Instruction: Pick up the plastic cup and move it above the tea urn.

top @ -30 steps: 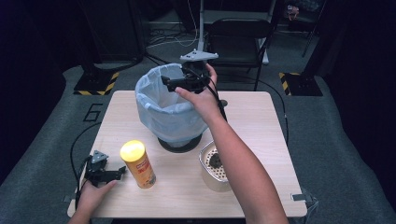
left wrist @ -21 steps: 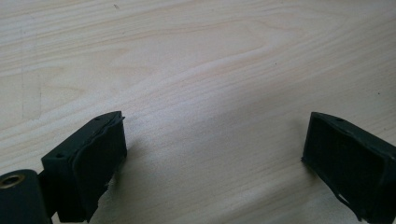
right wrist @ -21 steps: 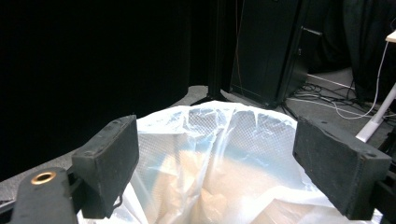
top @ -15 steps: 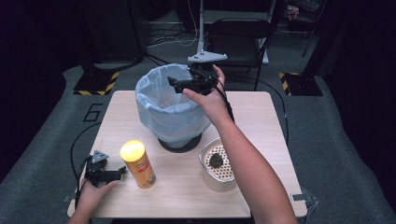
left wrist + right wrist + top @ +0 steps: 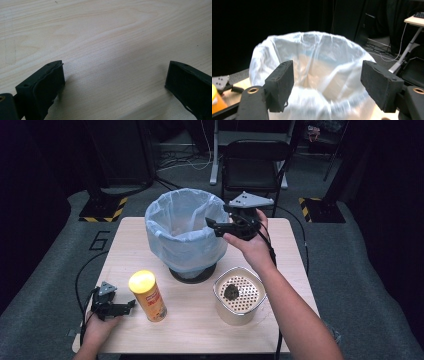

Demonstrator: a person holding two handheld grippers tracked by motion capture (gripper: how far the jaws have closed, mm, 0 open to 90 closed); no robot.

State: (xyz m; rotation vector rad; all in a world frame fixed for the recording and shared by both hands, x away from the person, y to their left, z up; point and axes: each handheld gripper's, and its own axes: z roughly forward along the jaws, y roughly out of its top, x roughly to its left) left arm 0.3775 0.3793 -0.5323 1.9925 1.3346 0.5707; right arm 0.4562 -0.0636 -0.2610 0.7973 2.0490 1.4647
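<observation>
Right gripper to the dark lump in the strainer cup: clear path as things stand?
Probably yes. The right gripper is empty by the bin's rim, and the cup sits open-topped on the table, nothing over the lump.

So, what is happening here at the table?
A person holds a gripper in each hand. The right gripper hovers at the rim of the bag-lined bin, its jaws apart with nothing between them; they have just been closing. The left gripper rests low on the table beside the yellow-lidded can, open and empty. A metal strainer pot with a dark lump inside stands nearby.
</observation>
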